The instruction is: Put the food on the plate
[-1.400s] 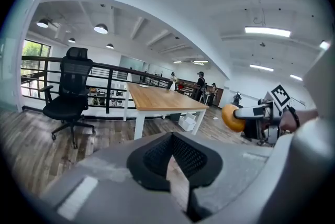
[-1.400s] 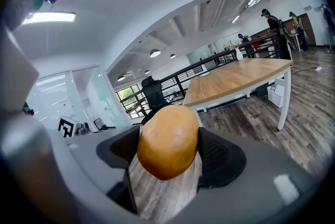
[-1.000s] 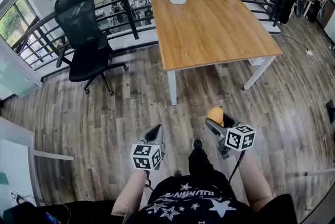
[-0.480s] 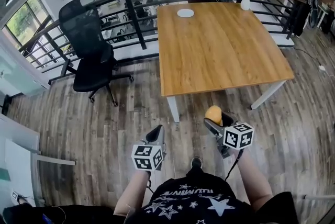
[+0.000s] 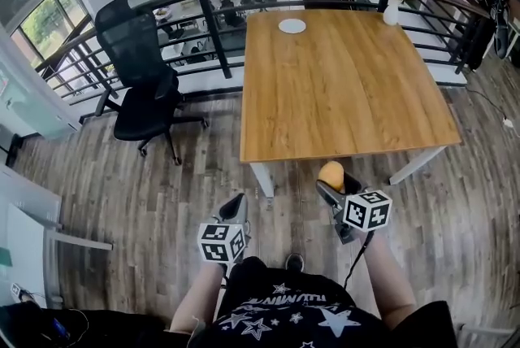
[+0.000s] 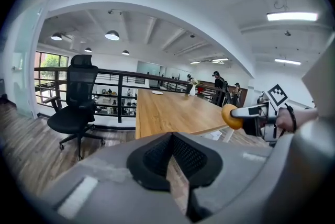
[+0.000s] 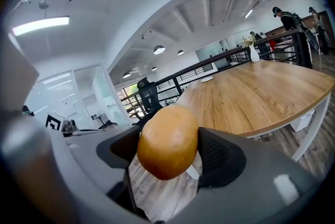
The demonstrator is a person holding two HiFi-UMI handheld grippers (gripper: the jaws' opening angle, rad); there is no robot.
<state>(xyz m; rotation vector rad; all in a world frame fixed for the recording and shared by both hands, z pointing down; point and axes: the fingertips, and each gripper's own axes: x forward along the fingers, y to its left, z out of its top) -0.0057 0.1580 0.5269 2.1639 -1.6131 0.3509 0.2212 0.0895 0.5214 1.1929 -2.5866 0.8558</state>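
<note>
A round orange-brown piece of food (image 5: 331, 174) sits between the jaws of my right gripper (image 5: 329, 180), which is shut on it over the wood floor, just short of the table's near edge. Seen close in the right gripper view, the food (image 7: 167, 142) is pressed by both pads. My left gripper (image 5: 236, 209) hangs beside it to the left, shut and empty; its pads meet at the tips (image 6: 170, 136). A small white plate (image 5: 292, 26) lies at the far end of the wooden table (image 5: 341, 94), well ahead of both grippers.
A black office chair (image 5: 138, 70) stands left of the table. A white vase with flowers (image 5: 393, 6) sits on the table's far right corner. A black railing (image 5: 203, 5) runs behind the table. White table legs (image 5: 262, 180) stand near my grippers.
The table and chair have come nearer and lower in the head view as the person walked forward. Both grippers travelled along, with the food still in the right one.
</note>
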